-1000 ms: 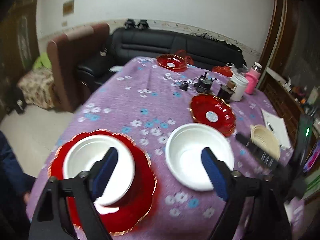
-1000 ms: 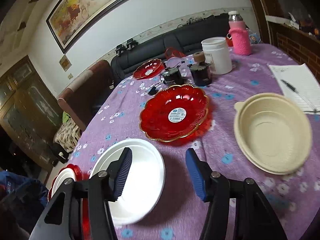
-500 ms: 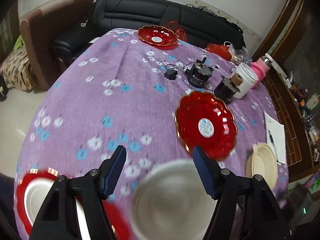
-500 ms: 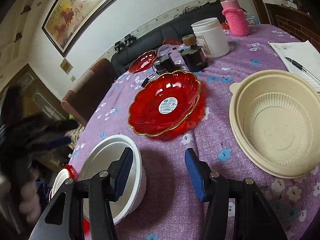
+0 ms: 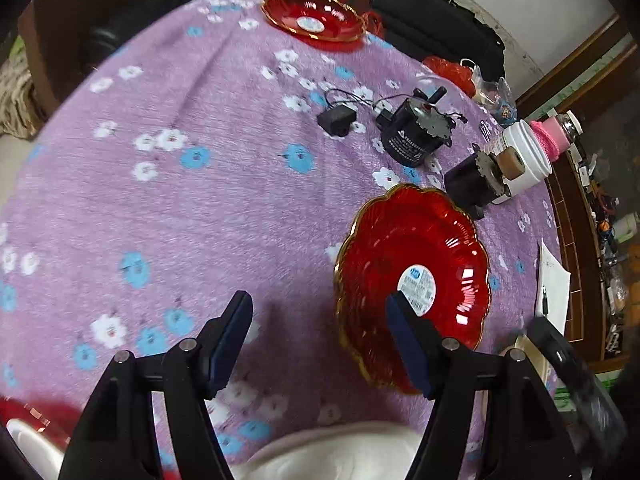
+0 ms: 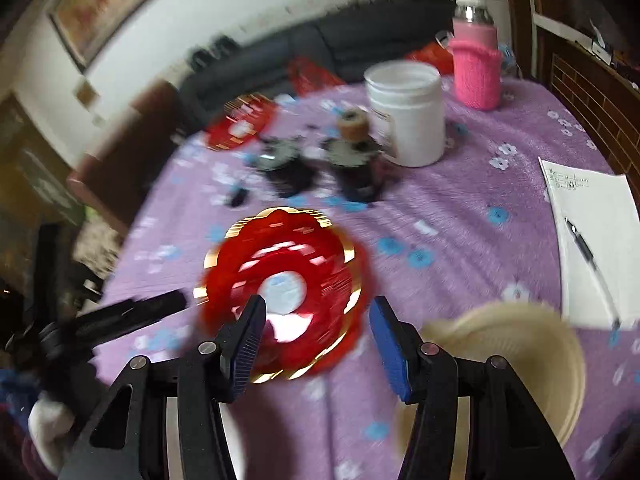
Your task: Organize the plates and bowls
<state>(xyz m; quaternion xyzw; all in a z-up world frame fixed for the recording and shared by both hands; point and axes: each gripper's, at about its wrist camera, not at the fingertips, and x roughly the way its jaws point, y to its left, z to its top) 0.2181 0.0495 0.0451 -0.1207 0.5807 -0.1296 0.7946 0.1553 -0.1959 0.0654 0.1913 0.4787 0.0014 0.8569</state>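
Observation:
A red scalloped plate [image 5: 432,256] with a gold rim and a white sticker lies on the purple flowered tablecloth [image 5: 200,208]. My left gripper [image 5: 320,340] hangs open over its left rim, nothing pinched. A white bowl [image 5: 340,452] shows at the bottom edge, and another white bowl [image 5: 24,444] sits on a red plate [image 5: 36,412] at the lower left. In the blurred right wrist view my right gripper [image 6: 318,344] is open above the same red plate [image 6: 304,240]. A beige bowl [image 6: 500,360] lies to its right.
A second red plate [image 5: 312,16] sits at the table's far end. Two small motors [image 5: 412,136] with wires, a white jar [image 6: 408,112] and a pink-sleeved bottle [image 6: 476,68] stand behind the near plate. Paper with a pen [image 6: 588,240] lies right.
Both grippers have moved in over the near red plate. The white bowls slid to the bottom of the left view, and the left jaws narrowed slightly.

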